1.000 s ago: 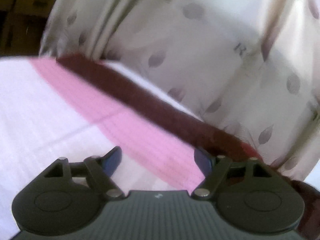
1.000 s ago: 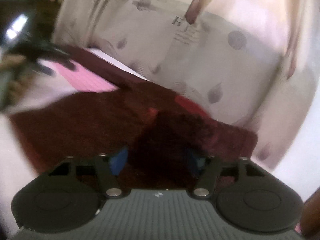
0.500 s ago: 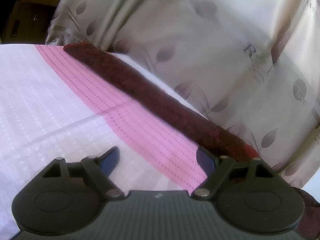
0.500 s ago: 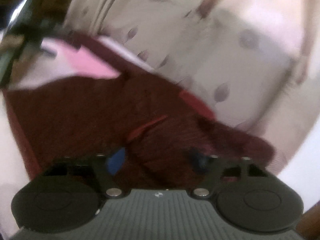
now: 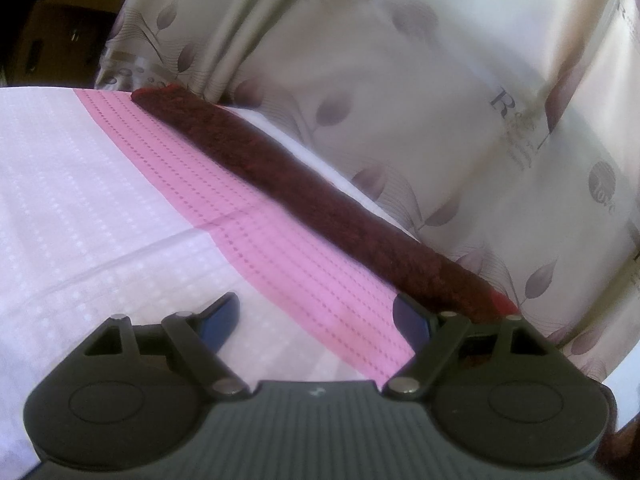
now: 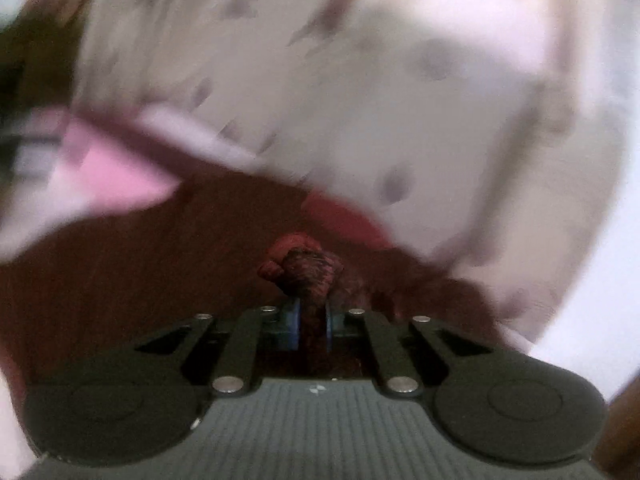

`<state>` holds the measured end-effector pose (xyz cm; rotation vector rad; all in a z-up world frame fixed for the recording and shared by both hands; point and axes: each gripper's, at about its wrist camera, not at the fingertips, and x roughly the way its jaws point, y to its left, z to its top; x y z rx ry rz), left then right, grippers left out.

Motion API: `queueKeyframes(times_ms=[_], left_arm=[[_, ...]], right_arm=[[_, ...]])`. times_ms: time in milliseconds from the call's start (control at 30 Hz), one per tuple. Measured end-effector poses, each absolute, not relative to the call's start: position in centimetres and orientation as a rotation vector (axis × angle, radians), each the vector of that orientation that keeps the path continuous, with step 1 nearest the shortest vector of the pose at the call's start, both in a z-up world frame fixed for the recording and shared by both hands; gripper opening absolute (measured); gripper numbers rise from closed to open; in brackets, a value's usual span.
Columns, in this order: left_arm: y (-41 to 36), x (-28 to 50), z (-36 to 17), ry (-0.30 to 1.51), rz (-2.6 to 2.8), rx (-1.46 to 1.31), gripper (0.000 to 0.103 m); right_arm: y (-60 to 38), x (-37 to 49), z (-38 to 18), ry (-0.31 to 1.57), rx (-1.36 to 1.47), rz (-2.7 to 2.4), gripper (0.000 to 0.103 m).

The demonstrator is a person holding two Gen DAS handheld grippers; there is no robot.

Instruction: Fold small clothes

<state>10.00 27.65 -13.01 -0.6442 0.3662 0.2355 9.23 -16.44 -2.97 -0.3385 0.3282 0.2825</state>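
Change: our right gripper, wide before, has clamped the maroon garment.
Left gripper: we hold it wide open, empty.

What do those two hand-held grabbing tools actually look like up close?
Both look alike: the left gripper and right gripper each have a grey ribbed body, two round black discs at the sides, black link bars with silver rivets, and blue fingers. No cables or sleeves show.

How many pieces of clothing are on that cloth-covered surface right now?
1 that I can make out: a dark red fuzzy garment stretched along the far edge of the pink-and-white cloth, one end bunched in the right gripper. More may lie outside the views.
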Motion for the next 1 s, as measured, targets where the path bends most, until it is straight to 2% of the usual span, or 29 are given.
queueKeyframes(times_ms=[133, 233, 367, 500, 667, 700, 800, 867, 1000], left_arm=[[27.7, 9.9, -13.0, 0.363, 0.239, -0.649, 0.084], [27.5, 10.0, -13.0, 0.365, 0.245, -0.644, 0.084], [27.3, 10.1, -12.9, 0.375, 0.252, -0.627, 0.085], [27.0, 10.4, -12.7, 0.387, 0.263, -0.605, 0.085], [26.8, 10.6, -12.6, 0.400, 0.271, -0.581, 0.086], [26.8, 10.6, -12.6, 0.401, 0.267, -0.578, 0.087], [26.3, 10.5, -11.9, 0.418, 0.226, -0.526, 0.087], [25.1, 8.8, -10.4, 0.385, 0.172, -0.449, 0.087], [22.8, 3.9, -7.9, 0.384, 0.009, -0.330, 0.087]], right_arm=[[-28.2, 10.2, 1.7, 0.249, -0.070, 0.086, 0.012], [-36.6, 10.8, 2.7, 0.234, 0.095, -0.051, 0.013], [-46.5, 11.2, -0.1, 0.257, 0.309, -0.186, 0.013], [-52.8, 12.6, -5.2, 0.313, 0.454, -0.284, 0.013], [-56.7, 14.1, -12.5, 0.441, 0.608, -0.337, 0.014], [-57.2, 13.8, -13.7, 0.438, 0.661, -0.342, 0.024], [-57.4, 10.8, -14.1, 0.350, 0.743, -0.378, 0.033], [-55.0, 7.9, -13.7, 0.307, 0.750, -0.283, 0.033], [-44.9, 2.8, -12.0, 0.458, 0.523, 0.148, 0.035]])
